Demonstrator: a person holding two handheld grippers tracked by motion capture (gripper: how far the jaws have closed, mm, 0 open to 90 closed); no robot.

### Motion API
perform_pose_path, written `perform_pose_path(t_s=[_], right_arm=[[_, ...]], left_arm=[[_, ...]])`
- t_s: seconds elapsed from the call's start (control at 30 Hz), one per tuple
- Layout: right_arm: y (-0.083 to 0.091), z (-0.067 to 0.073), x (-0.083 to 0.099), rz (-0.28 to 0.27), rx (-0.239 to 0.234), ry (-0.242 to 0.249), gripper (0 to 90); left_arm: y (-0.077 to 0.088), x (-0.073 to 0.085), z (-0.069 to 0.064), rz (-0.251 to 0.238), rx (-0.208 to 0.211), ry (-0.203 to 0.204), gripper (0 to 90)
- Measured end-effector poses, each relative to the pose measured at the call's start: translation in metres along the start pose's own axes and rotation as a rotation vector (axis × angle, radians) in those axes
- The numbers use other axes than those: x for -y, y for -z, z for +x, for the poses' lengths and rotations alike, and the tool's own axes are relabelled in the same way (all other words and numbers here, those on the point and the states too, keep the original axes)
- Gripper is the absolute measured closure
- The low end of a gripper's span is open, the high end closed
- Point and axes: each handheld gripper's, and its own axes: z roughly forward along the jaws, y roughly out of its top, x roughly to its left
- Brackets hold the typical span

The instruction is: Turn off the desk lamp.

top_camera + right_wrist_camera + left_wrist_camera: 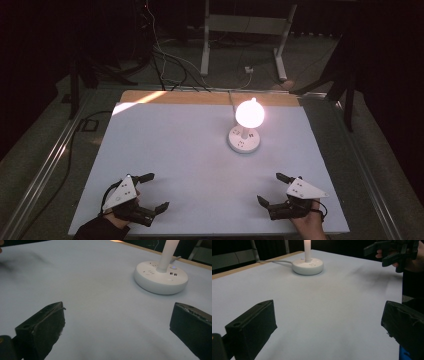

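Observation:
A small white lamp stands lit on the white table (190,150), its glowing round shade (249,114) above a round white base (244,140) with sockets on top. That base (307,265) lies far ahead in the left gripper view and nearer, at the upper right, in the right gripper view (160,277). My left gripper (156,192) rests open near the table's front left corner, nothing between its jaws. My right gripper (271,188) is open near the front right, also with nothing in it; it appears far off in the left gripper view (387,252).
A white cable (231,98) runs from the lamp base over the table's wooden back edge (200,97). Cables and a white metal stand (245,30) lie on the dark floor behind. Metal rails (45,165) flank the table.

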Motion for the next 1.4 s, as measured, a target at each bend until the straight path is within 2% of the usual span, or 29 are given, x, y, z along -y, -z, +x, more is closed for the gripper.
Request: perform_pose_path(t_s=[0.3, 0.43, 0.73, 1.03, 1.4], right_arm=[[0.0, 0.001, 0.0, 0.002, -0.006, -0.001, 0.0], [-0.001, 0.001, -0.001, 0.018, -0.004, 0.025, 0.0], [-0.004, 0.009, -0.004, 0.05, -0.048, 0.034, 0.0], [-0.002, 0.018, -0.017, 0.038, -0.12, 0.014, 0.0], [-0.001, 0.018, -0.032, 0.01, -0.127, 0.008, 0.0]], left_arm=[[0.0, 0.0, 0.0, -0.001, 0.008, 0.006, 0.4], [0.0, 0.0, 0.0, -0.002, 0.008, 0.008, 0.4], [0.0, -0.001, -0.001, -0.006, 0.008, 0.008, 0.4], [-0.001, 0.0, -0.001, 0.0, 0.007, 0.008, 0.4], [0.0, 0.0, -0.001, -0.004, 0.005, 0.011, 0.4]])
